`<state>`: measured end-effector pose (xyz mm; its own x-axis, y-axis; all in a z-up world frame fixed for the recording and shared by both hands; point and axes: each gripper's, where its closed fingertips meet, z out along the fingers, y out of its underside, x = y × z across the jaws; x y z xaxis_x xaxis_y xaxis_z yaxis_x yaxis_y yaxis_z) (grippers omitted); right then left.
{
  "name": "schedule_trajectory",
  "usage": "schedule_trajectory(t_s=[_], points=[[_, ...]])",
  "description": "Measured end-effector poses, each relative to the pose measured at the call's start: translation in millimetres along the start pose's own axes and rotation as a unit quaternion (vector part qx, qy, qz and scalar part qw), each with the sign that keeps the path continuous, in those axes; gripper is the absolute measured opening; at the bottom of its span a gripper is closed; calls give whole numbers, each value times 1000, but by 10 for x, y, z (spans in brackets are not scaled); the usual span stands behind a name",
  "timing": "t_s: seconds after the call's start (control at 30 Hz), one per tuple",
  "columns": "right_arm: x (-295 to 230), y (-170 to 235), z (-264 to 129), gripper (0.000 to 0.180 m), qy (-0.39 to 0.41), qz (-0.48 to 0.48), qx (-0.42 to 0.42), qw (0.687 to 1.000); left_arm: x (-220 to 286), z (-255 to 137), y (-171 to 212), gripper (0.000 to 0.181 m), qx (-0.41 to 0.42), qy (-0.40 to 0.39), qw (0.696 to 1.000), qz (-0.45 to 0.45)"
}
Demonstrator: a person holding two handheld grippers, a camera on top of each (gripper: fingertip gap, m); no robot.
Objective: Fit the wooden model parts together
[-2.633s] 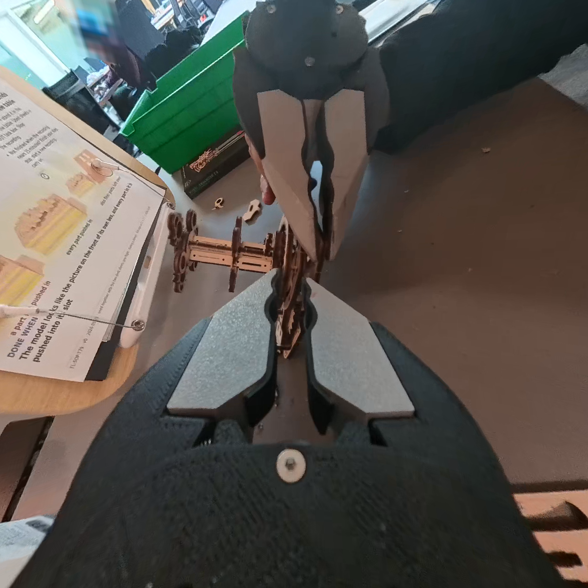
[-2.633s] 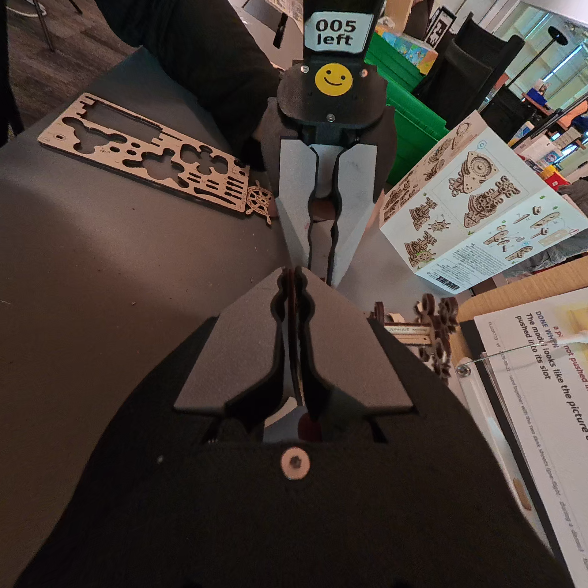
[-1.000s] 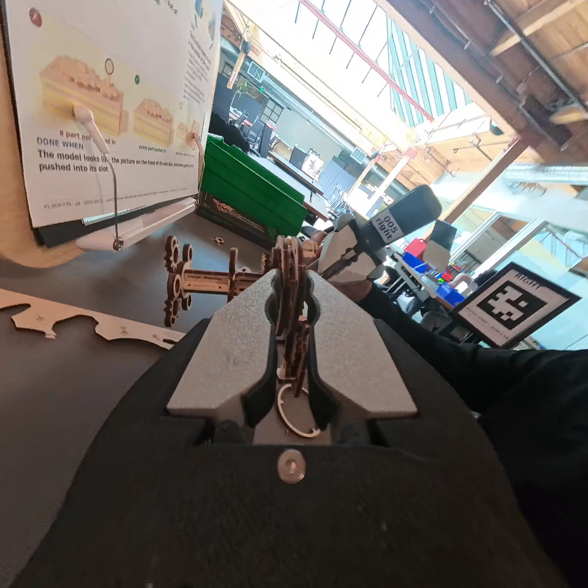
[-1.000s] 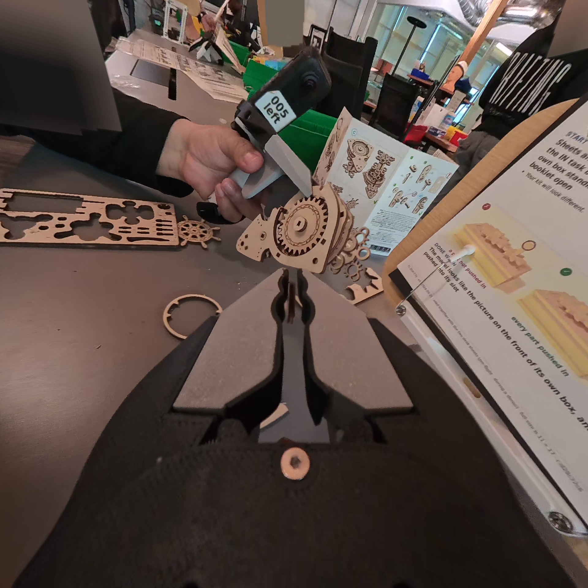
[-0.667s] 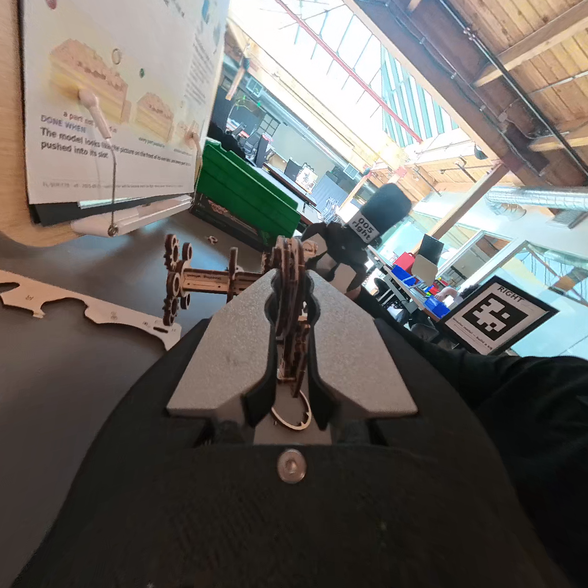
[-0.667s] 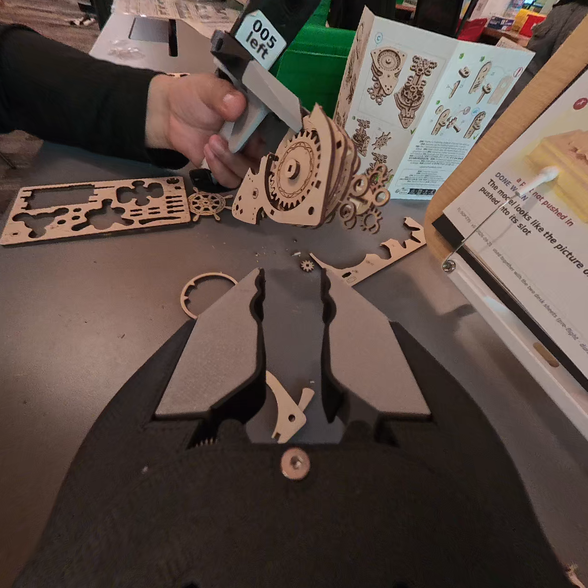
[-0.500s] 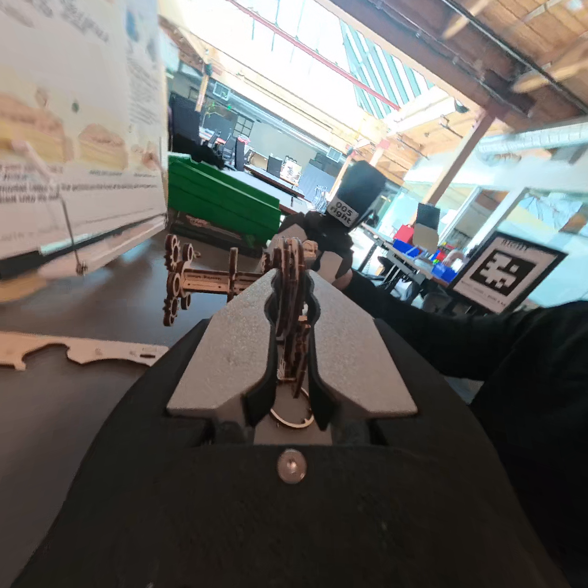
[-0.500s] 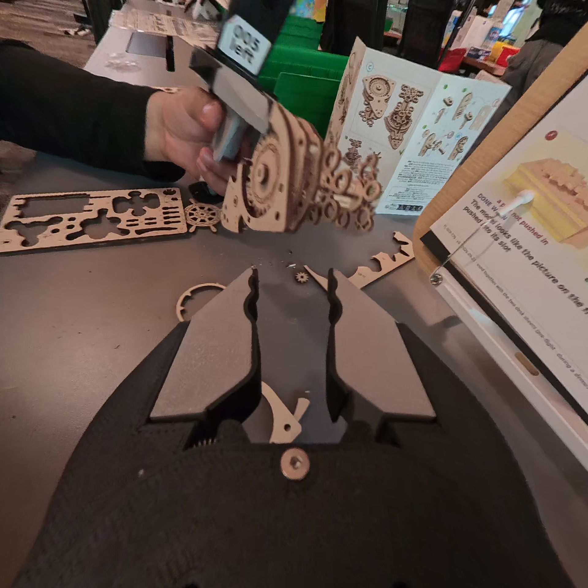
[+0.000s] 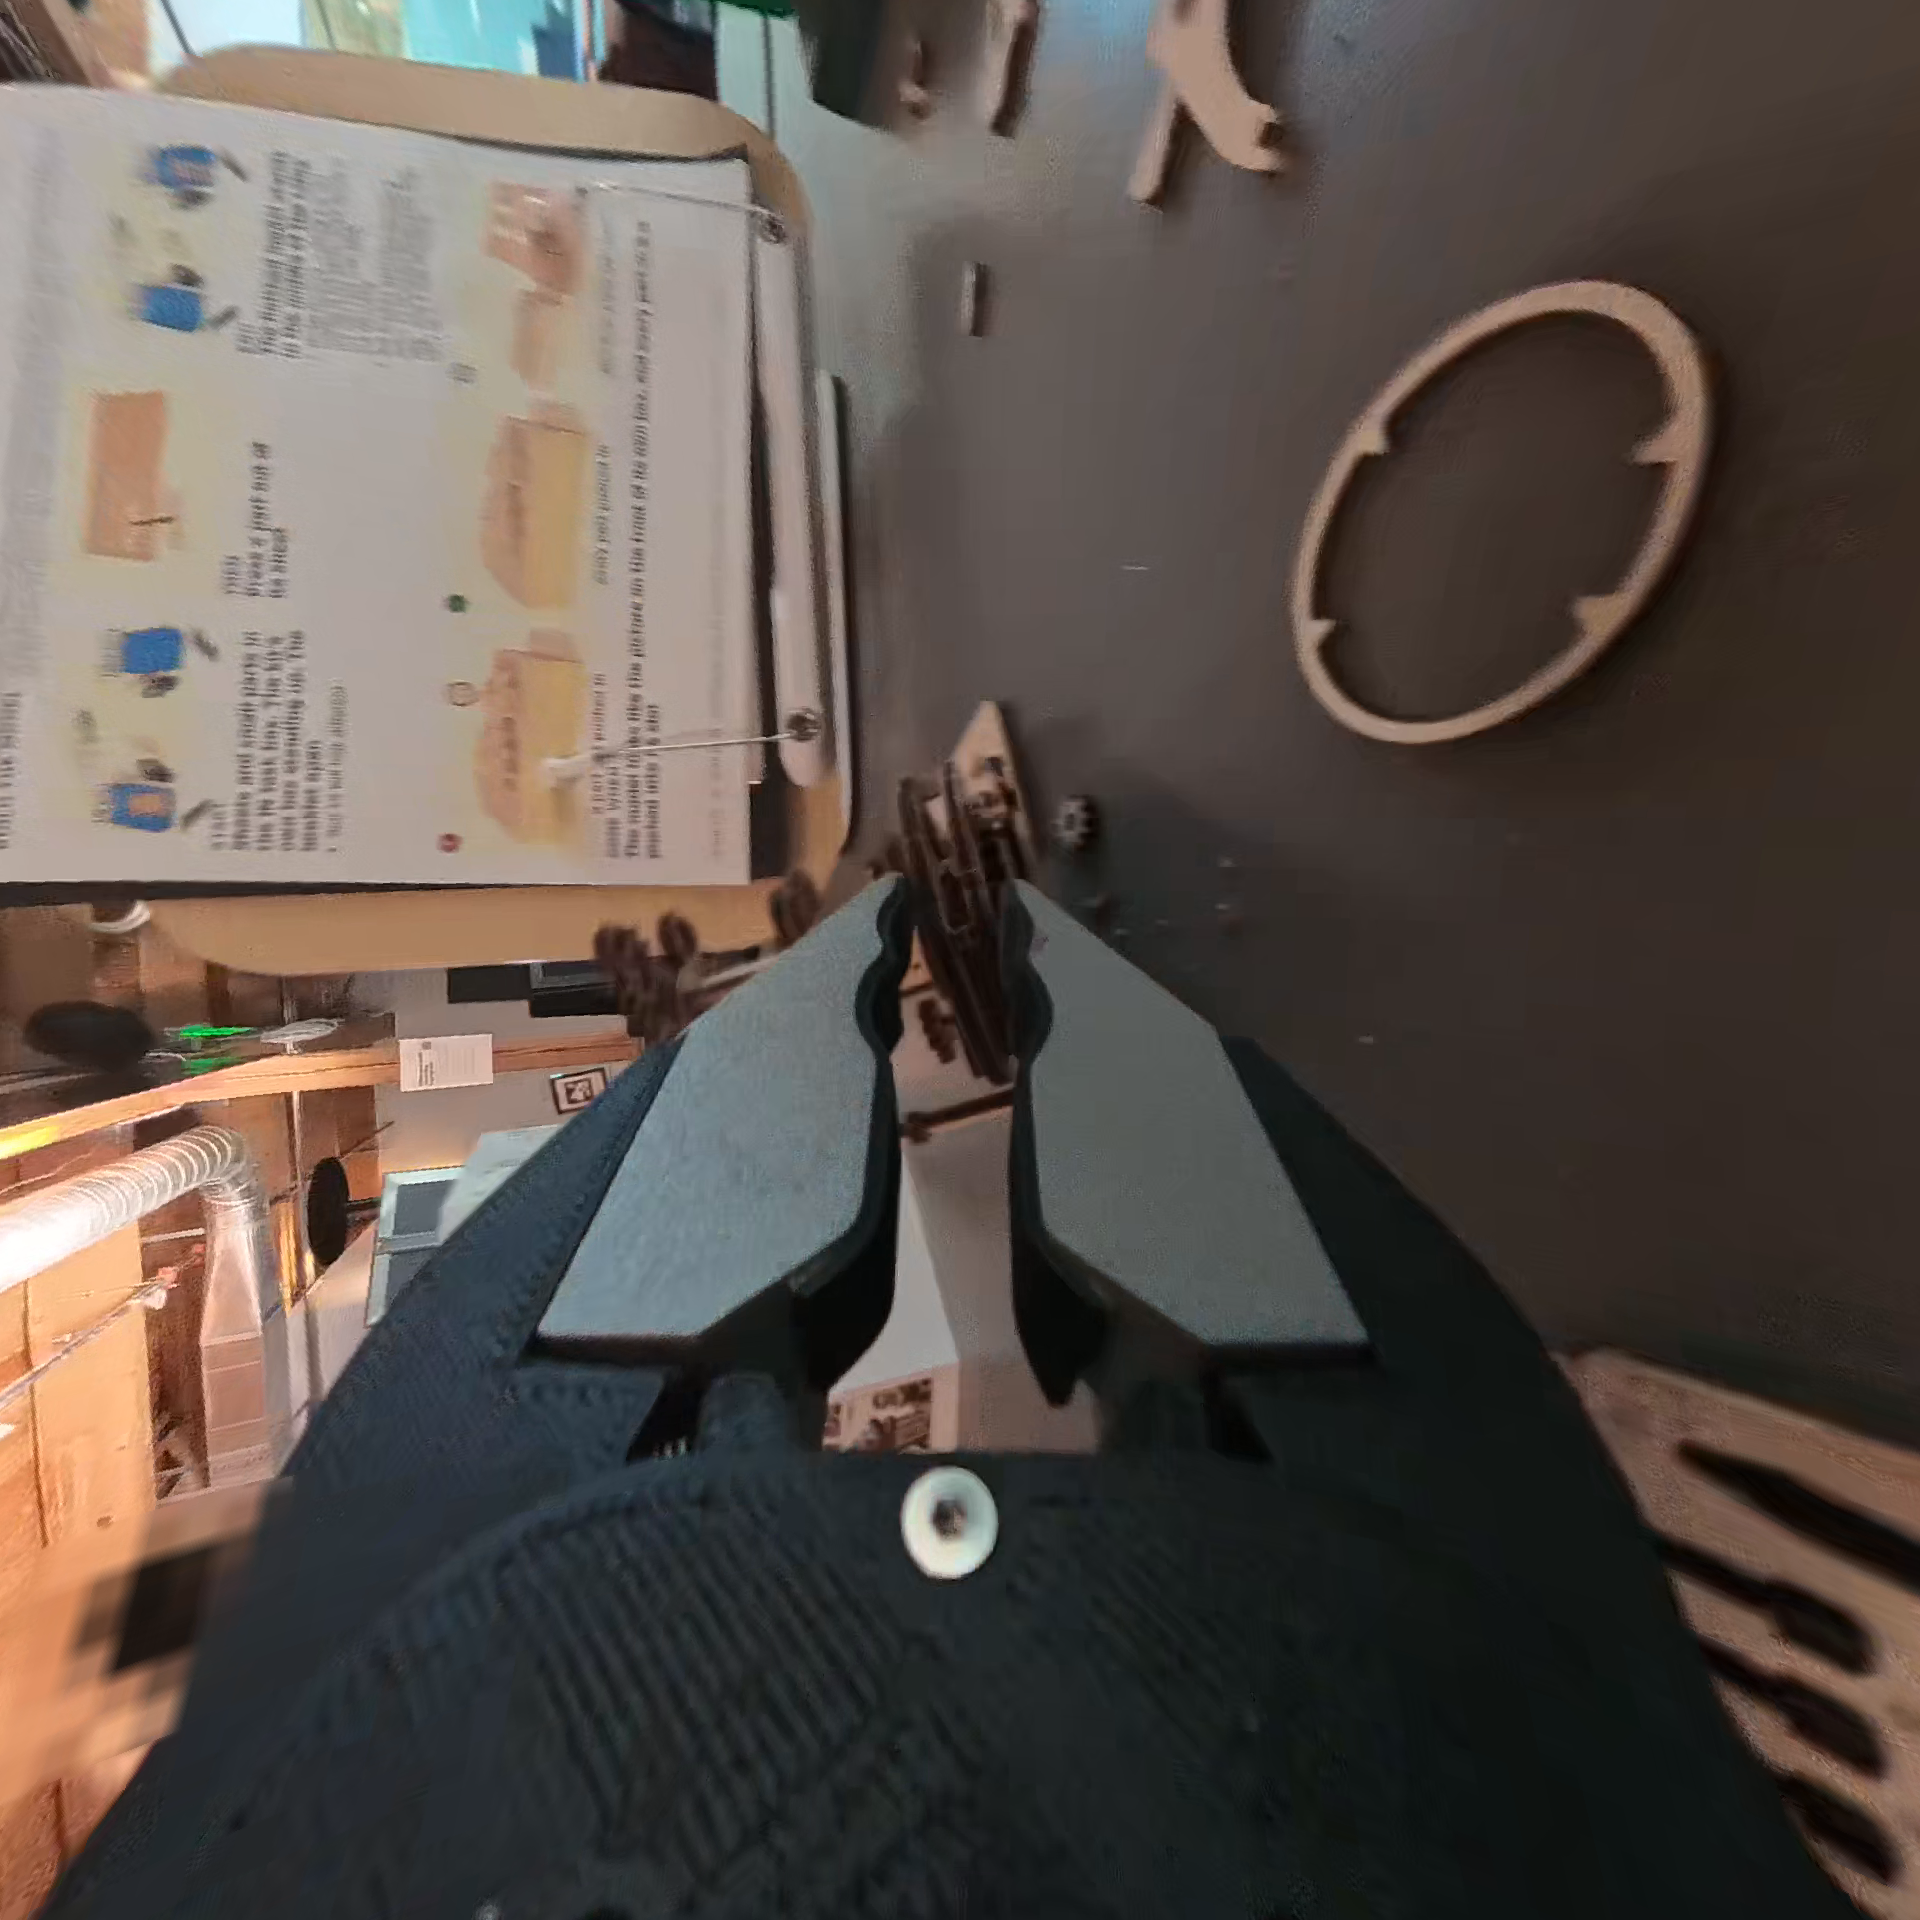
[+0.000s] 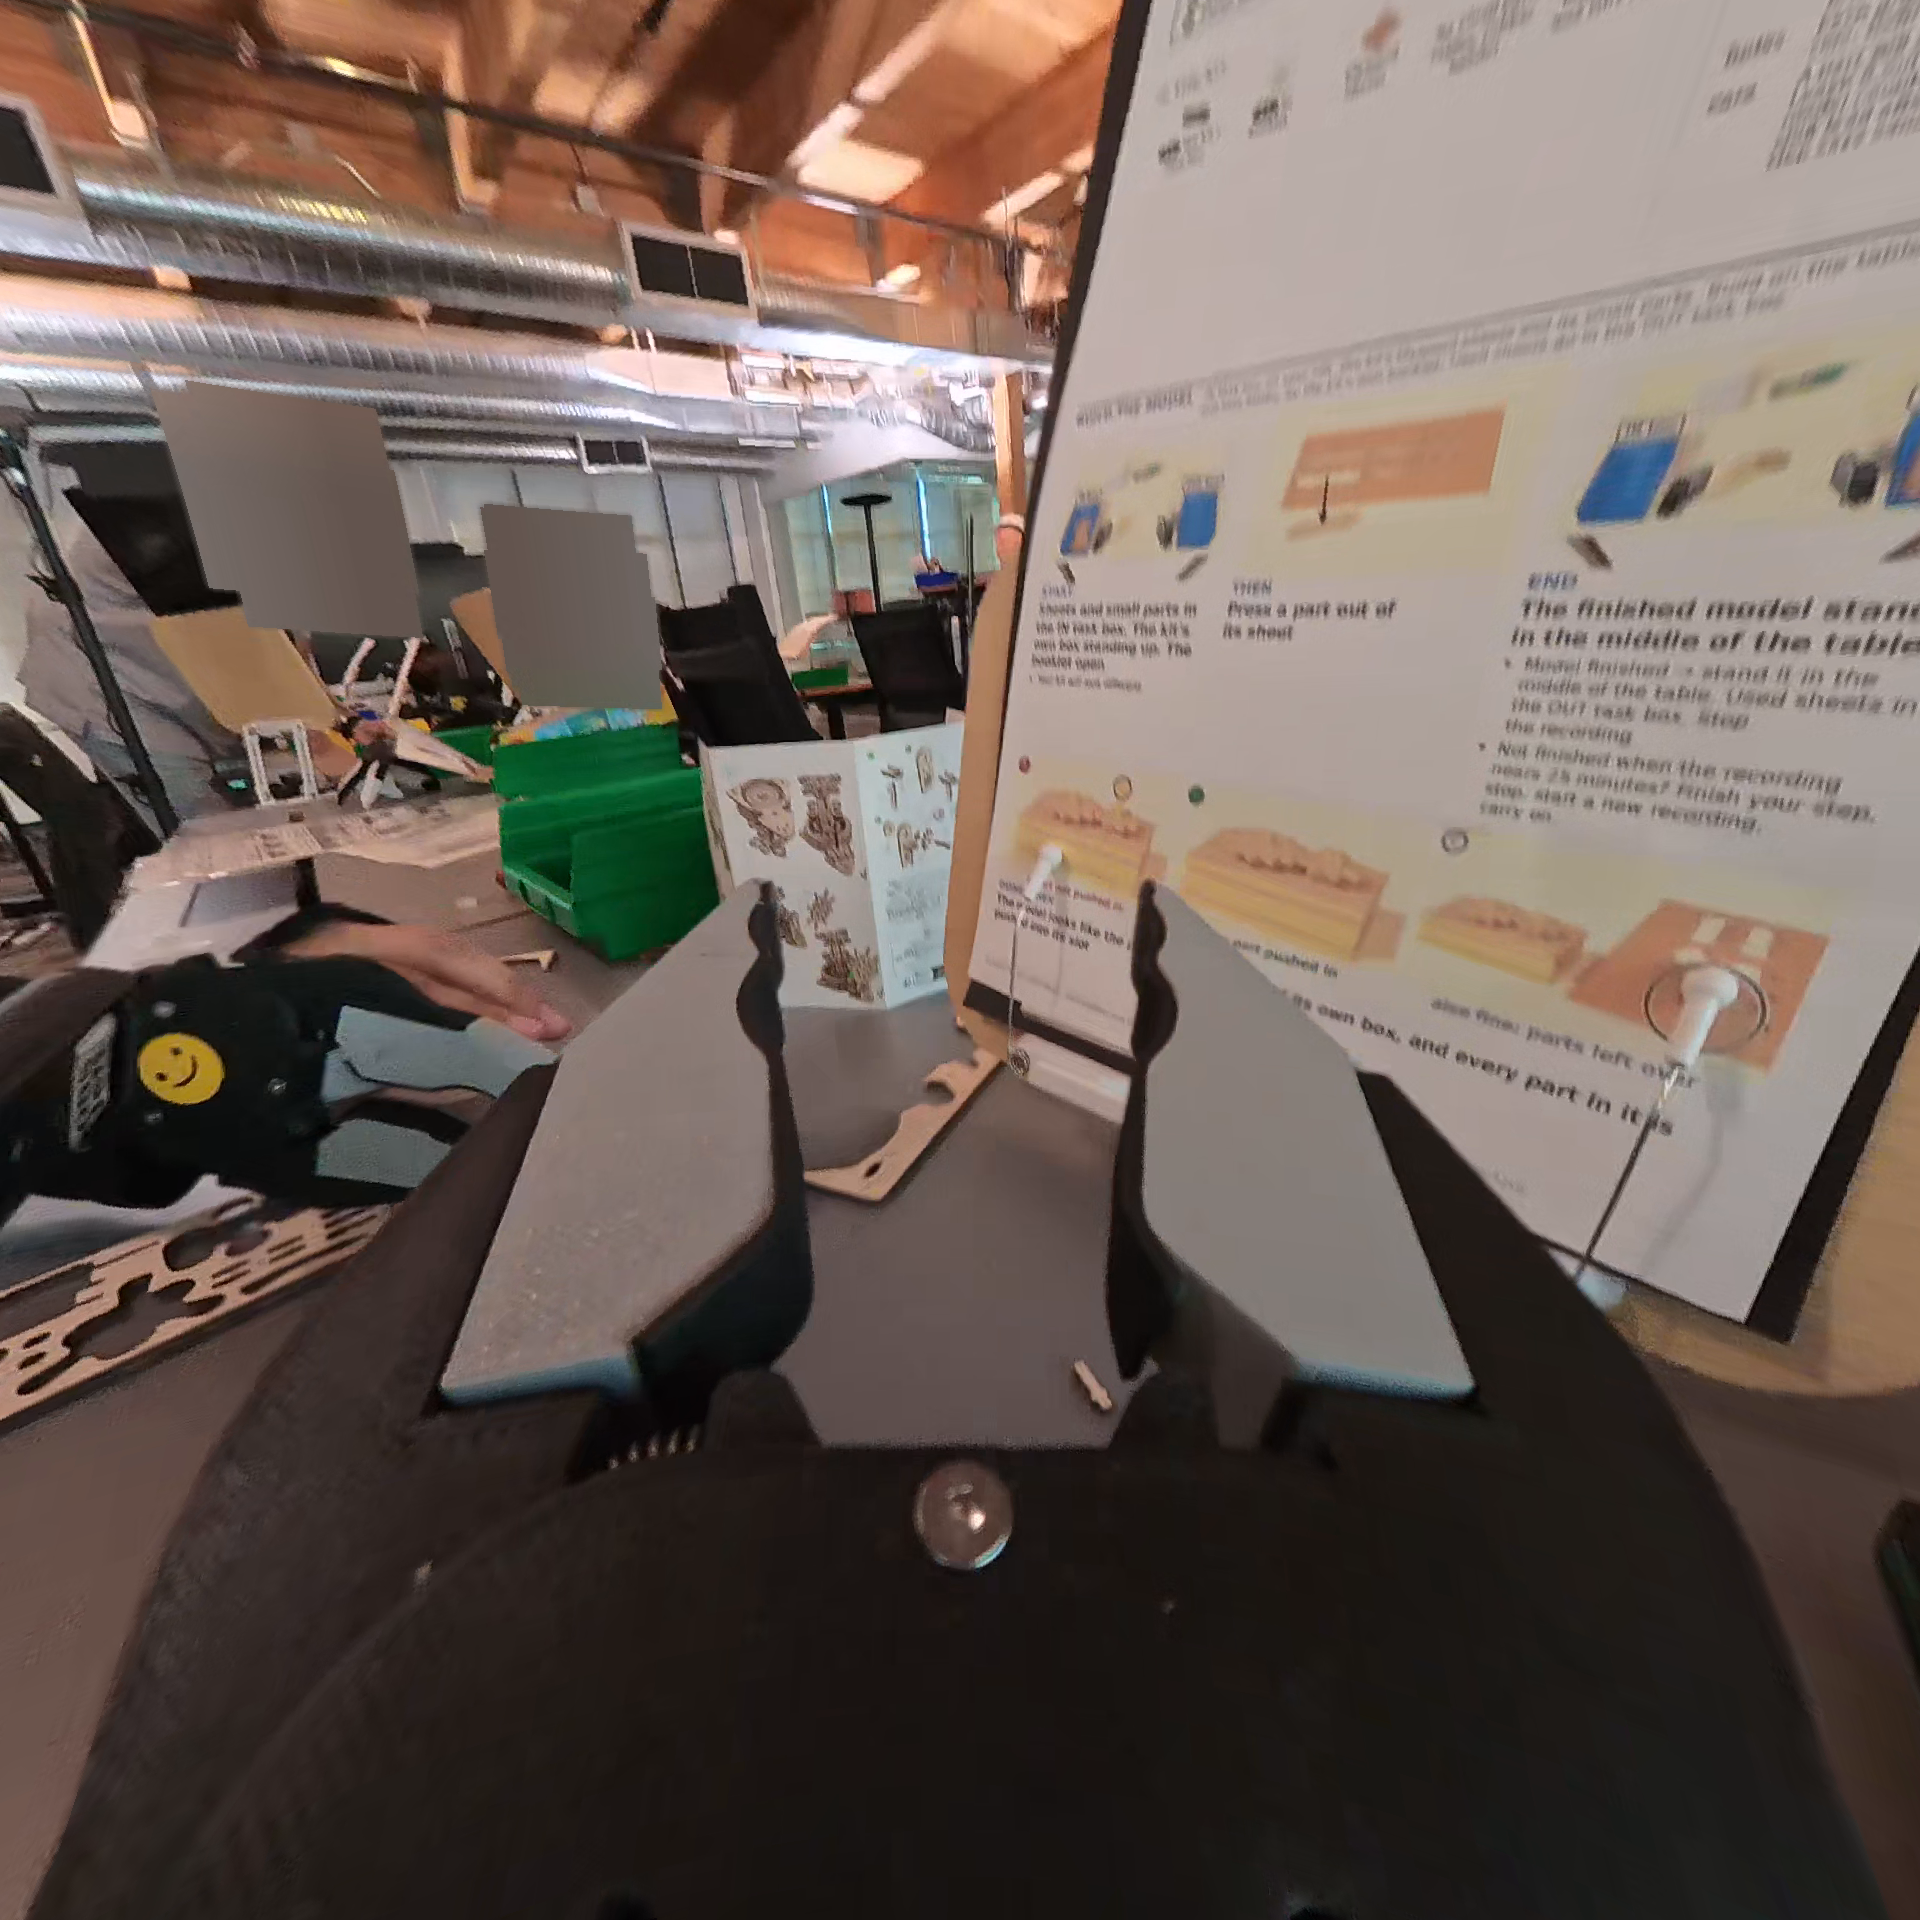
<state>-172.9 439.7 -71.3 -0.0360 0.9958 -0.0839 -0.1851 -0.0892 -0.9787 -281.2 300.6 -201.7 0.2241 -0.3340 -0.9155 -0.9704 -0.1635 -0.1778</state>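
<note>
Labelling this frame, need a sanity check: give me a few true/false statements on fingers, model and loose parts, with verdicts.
1. The left gripper has its fingers shut on the wooden model. True.
2. The right gripper holds a wooden part. False: its fingers are wide open and empty.
3. A wooden ring lies flat on the dark table. True.
4. The ring is fitted onto the model. False: it lies apart from it.
5. A green bin stands beyond the folded booklet. True.

At my eleven o'clock I see a timber ceiling (image 10: 499, 125) with silver ducts (image 10: 312, 281); dark chairs (image 10: 727, 675) stand at twelve, before bright windows (image 10: 883, 530).
</note>
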Motion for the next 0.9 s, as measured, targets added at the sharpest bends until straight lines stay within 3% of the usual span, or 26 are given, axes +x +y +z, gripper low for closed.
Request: schedule_trajectory(t_s=[0.03, 0.2, 0.27, 0.37, 0.43, 0.5, 0.57, 0.63, 0.7, 0.8, 0.9], points=[[18, 47, 11, 65, 3, 2, -9, 1000, 76, 13, -10, 14, -4, 9, 1000, -6], [-100, 255, 88, 71, -33, 21, -58, 998, 88, -136, -297, 59, 23, 86, 988, -127], [-165, 323, 112, 79, -48, 25, -81, 995, -28, -291, -434, 67, 43, 117, 976, -178], [-277, 217, 102, 90, -76, 47, -64, 994, -442, -701, -752, 66, 123, 161, 942, -267], [-325, 60, 66, 93, -89, 66, -31, 993, -994, -998, -853, 64, 177, 126, 923, -319], [-325, -85, 20, 94, -95, 84, 6, 992, -1598, -1353, -910, 60, 256, 81, 881, -390], [-286, -142, -11, 93, -91, 96, 22, 991, -2021, -1651, -852, 52, 328, 49, 829, -451], [-255, -70, -5, 93, -84, 94, 2, 992, -2142, -1669, -609, 42, 332, 16, 808, -486], [-319, 140, 35, 93, -94, 79, -59, 991, -1845, -1377, -312, 39, 268, 32, 822, -501], [-543, 586, 103, 88, -128, 49, -175, 975, -895, -802, 117, 55, 115, 135, 844, -506], [-678, 984, 145, 81, -139, 11, -265, 954, -343, -520, 350, 60, 65, 174, 839, -511]])
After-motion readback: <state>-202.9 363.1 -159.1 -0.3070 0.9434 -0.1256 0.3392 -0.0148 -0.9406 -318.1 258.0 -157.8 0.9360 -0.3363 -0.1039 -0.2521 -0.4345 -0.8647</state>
